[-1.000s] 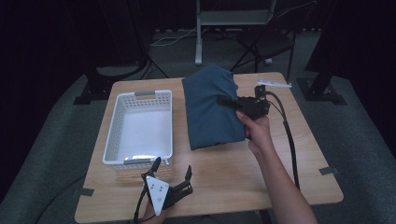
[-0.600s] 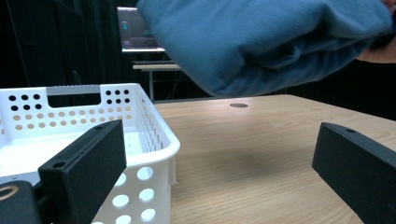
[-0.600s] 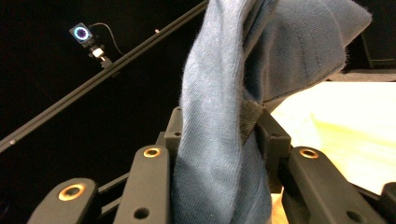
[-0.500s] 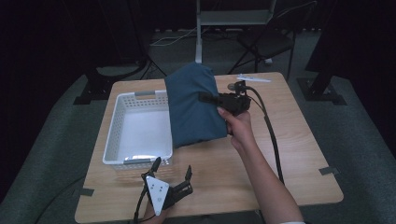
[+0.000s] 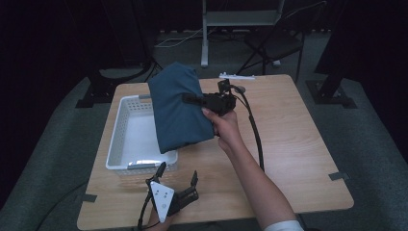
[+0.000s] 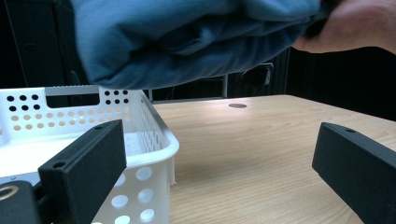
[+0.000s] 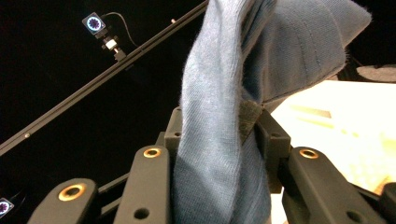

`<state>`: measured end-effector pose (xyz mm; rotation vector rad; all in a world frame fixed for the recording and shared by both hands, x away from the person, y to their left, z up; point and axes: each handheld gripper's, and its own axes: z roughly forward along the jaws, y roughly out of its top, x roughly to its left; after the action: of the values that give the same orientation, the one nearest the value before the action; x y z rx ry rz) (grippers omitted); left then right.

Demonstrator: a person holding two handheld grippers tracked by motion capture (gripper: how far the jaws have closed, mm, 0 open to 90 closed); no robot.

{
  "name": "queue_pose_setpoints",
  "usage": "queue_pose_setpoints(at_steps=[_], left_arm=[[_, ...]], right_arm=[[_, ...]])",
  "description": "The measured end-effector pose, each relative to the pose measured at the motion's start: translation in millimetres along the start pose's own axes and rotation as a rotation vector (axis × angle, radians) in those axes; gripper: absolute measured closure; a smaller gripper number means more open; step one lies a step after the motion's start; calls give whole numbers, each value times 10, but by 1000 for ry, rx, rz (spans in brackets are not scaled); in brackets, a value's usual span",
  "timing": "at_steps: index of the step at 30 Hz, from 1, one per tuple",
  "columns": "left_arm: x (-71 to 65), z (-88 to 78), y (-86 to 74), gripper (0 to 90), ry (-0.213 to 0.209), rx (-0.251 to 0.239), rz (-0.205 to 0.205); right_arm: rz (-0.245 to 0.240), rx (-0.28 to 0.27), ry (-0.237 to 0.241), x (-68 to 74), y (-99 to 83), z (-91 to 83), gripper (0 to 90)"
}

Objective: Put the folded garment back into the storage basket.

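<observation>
A folded dark blue cloth point(image 5: 179, 108) hangs in the air, partly over the right side of the white perforated basket point(image 5: 122, 144). My right gripper point(image 5: 192, 100) is shut on the cloth's right edge, and in the right gripper view the blue cloth point(image 7: 224, 140) is pinched between both jaws. My left gripper point(image 5: 178, 175) rests open near the table's front edge, just in front of the basket, holding nothing. In the left gripper view the cloth point(image 6: 187, 42) floats above the basket point(image 6: 154, 140), with a hand point(image 6: 355, 28) at the upper right.
The wooden table point(image 5: 298, 144) has bare room to the right of the basket. A small white strip point(image 5: 236, 76) lies at the table's far edge. A chair point(image 5: 274, 43) and stand legs sit on the dark floor behind.
My right gripper has carried the blue cloth to the left, from the table's middle to over the basket's right side. The left gripper has stayed put.
</observation>
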<state>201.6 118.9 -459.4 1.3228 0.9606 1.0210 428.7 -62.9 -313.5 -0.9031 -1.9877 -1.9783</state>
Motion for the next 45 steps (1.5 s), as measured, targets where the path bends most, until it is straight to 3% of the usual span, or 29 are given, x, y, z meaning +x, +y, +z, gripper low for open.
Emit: queue_pose_setpoints(at_steps=[24,30,35,45], left_arm=[[3,-5,-1,42,-7,-4,-1],[3,-3,-1,42,-7,-3,0],[3,-4,-1,42,-7,-3,0],[4,-6,-1,42,-7,-5,0]], right_arm=[[37,52,65,97,-46,745,646],[23,66,80,175,-48,943,646],[49,60,118,197,-63,1062,647],[63,63,136,252,-76,1264,646]])
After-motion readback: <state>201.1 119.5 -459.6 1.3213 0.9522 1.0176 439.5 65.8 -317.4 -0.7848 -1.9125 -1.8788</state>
